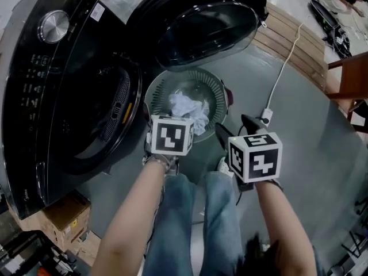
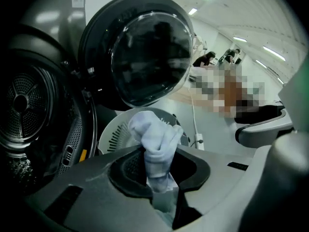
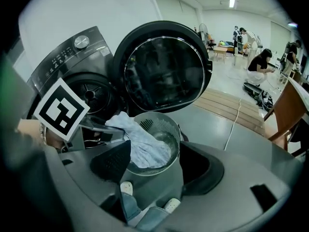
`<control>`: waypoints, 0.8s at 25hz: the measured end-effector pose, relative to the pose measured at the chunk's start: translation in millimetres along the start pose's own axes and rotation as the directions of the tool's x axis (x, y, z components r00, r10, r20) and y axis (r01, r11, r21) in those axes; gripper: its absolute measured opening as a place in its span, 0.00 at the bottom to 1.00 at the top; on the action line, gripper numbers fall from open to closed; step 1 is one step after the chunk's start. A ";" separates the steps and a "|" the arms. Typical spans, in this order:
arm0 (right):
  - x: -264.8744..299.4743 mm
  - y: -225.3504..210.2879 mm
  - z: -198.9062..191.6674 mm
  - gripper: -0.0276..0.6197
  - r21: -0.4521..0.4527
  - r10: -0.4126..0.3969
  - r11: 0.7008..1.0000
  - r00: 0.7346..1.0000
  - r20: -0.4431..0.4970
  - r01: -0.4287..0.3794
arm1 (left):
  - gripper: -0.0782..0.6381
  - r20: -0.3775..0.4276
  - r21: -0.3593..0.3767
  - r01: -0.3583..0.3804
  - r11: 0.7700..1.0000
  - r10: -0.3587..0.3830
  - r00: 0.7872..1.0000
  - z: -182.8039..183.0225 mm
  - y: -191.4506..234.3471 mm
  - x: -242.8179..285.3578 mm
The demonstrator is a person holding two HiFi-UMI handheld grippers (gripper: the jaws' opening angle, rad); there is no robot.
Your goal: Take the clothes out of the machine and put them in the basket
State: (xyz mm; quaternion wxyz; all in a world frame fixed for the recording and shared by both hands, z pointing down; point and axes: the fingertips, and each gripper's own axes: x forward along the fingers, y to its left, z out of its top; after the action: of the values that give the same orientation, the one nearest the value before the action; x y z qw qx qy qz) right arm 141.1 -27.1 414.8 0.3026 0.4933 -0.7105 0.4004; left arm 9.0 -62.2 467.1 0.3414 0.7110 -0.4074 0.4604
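Note:
My left gripper (image 1: 172,132) is shut on a pale blue-white cloth (image 2: 155,141), which bunches up above its jaws. In the right gripper view the cloth (image 3: 141,143) hangs from that gripper down into the round grey slotted basket (image 1: 154,94). The basket (image 3: 166,125) stands on the floor in front of the black washing machine (image 1: 63,91). More white cloth (image 1: 188,109) lies inside it. My right gripper (image 1: 236,130) hovers just right of the basket, open, with nothing between its fingers (image 3: 112,161). The machine's drum (image 2: 21,105) looks dark and I cannot see its contents.
The machine's round door (image 1: 201,22) stands open behind the basket. A white cable and plug block (image 1: 266,117) lie on the grey floor at right, with wooden planks (image 1: 293,45) beyond. A cardboard box (image 1: 66,214) sits at bottom left. Jeans-clad legs (image 1: 198,211) stand below the basket.

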 end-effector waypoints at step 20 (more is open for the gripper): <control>155.4 -26.4 -54.8 0.46 0.074 0.014 0.997 0.999 -0.051 -0.010 | 0.23 -0.029 0.034 -0.036 0.999 0.037 0.999 -48.8 47.2 143.3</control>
State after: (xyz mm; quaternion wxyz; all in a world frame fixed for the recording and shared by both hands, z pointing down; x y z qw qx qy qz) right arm 116.6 -55.9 577.3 0.3001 0.4892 -0.6903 0.4406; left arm -16.6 -78.7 622.7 0.3272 0.7019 -0.4075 0.4839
